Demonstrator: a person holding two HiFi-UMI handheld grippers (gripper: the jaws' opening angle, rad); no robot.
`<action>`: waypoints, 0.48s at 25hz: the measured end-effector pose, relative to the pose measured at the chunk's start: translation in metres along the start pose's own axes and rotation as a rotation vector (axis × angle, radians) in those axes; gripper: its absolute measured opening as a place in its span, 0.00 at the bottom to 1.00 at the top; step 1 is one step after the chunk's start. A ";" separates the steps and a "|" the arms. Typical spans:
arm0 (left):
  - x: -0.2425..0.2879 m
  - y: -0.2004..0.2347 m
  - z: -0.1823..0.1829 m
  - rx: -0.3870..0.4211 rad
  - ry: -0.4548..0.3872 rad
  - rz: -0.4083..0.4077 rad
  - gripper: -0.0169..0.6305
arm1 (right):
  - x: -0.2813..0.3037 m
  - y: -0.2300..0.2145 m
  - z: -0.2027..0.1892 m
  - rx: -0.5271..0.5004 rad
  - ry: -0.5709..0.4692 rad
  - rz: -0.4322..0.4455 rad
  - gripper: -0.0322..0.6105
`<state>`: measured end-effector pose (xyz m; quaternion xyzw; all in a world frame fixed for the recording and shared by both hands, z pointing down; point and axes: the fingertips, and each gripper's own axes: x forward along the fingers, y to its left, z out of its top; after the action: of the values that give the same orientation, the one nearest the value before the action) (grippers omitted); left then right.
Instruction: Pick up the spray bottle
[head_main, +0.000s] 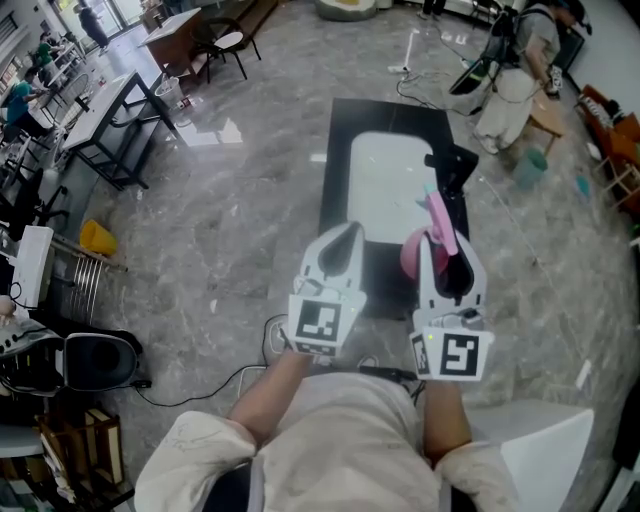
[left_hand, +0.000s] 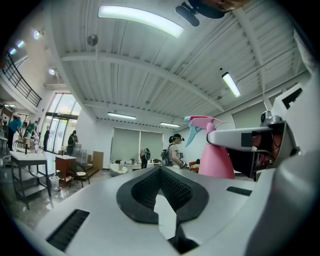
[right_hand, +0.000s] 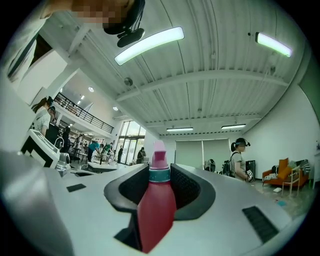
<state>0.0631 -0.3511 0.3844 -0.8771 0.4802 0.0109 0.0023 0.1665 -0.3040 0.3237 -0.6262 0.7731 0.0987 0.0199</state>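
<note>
This is a large open hall fitted out as a lab or workshop, not a home. The floor (head_main: 230, 240) is polished grey stone, with cables (head_main: 200, 390) trailing across it. Overhead is a ribbed metal ceiling (left_hand: 150, 70) on beams, lit by long strip lights (left_hand: 140, 20). A railed mezzanine (right_hand: 80, 114) runs along one side, near tall glass doors (left_hand: 62, 122). Metal-framed worktops (head_main: 100, 105) loaded with gear stand in rows, with people (head_main: 20, 98) busy at them and chairs (head_main: 225, 45) nearby. Another person (head_main: 520, 55) wears a backpack and head-mounted gear.
</note>
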 end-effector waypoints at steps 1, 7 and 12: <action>0.000 0.000 0.001 0.004 0.000 0.000 0.03 | 0.000 -0.001 0.000 -0.001 0.001 -0.001 0.27; 0.002 -0.002 0.004 0.005 -0.010 0.001 0.03 | 0.000 -0.003 -0.002 -0.002 0.008 -0.005 0.27; 0.002 -0.002 0.004 0.010 -0.008 -0.002 0.03 | 0.001 -0.004 -0.004 -0.002 0.009 -0.006 0.27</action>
<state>0.0660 -0.3517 0.3807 -0.8775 0.4793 0.0120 0.0086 0.1705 -0.3069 0.3271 -0.6291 0.7711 0.0967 0.0163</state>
